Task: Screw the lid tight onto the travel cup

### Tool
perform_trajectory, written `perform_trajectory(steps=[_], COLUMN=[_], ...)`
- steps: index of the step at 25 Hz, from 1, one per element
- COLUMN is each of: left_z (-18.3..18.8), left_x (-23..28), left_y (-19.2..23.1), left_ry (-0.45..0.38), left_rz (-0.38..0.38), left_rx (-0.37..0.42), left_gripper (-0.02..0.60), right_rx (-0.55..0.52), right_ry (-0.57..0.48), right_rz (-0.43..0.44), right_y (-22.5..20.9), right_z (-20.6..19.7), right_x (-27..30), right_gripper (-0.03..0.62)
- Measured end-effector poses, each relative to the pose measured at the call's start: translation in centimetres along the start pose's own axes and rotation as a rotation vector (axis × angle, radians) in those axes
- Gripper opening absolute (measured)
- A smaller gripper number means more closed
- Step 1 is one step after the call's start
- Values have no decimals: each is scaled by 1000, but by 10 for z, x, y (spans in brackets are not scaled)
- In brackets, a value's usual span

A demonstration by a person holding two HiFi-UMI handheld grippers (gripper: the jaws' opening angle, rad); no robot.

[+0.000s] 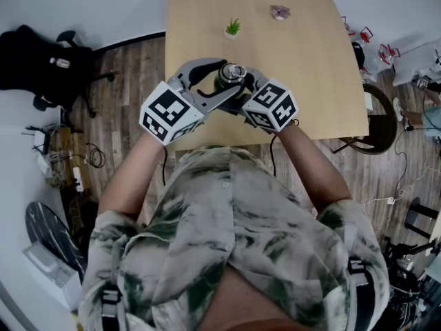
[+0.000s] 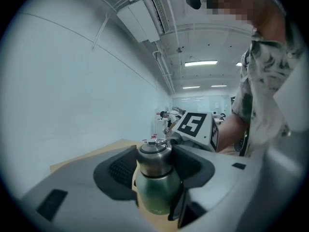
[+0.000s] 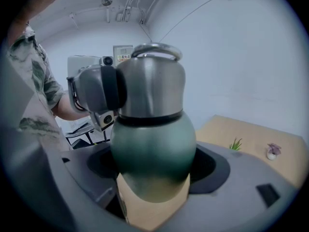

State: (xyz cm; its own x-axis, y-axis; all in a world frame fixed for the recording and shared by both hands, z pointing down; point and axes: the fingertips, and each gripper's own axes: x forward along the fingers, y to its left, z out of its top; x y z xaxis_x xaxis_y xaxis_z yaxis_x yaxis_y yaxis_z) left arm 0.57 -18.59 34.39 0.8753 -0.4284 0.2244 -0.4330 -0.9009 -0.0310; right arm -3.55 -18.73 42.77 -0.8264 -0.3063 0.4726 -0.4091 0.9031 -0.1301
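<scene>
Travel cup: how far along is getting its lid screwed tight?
Done: the lid sits on the travel cup, down to the black seam. In hand: the right gripper clamps the green body, the left gripper is closed on the lid. Left: any final twisting, then letting go; tightness cannot be judged.

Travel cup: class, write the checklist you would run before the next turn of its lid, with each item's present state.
1. Travel cup upright between right gripper jaws, held: ok.
2. Lid sitting level on cup: ok.
3. Left gripper jaws flank lid: ok.
4. Left jaws' firm contact with lid: cannot tell.
5. Potted plant on wooden table clear of both grippers: ok.
</scene>
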Motion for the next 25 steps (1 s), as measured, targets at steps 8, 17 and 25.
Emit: perform_trajectory(steps=[8, 17, 25], left_z=[1, 2, 0], left_x=[-2, 3, 8], left_y=[-3, 6, 9], left_ry=[-2, 2, 7], left_rz=[-132, 76, 246], left_rx=[13, -63, -88], left_gripper=[244, 255, 255], right_rx=[-7, 37, 58], right_ry=[-3, -5, 3], right_rz=[32, -21, -33], right_y=[5, -7, -8], right_z=[-1, -1, -3], right_x=[1, 0, 6], right_gripper=[400, 400, 400])
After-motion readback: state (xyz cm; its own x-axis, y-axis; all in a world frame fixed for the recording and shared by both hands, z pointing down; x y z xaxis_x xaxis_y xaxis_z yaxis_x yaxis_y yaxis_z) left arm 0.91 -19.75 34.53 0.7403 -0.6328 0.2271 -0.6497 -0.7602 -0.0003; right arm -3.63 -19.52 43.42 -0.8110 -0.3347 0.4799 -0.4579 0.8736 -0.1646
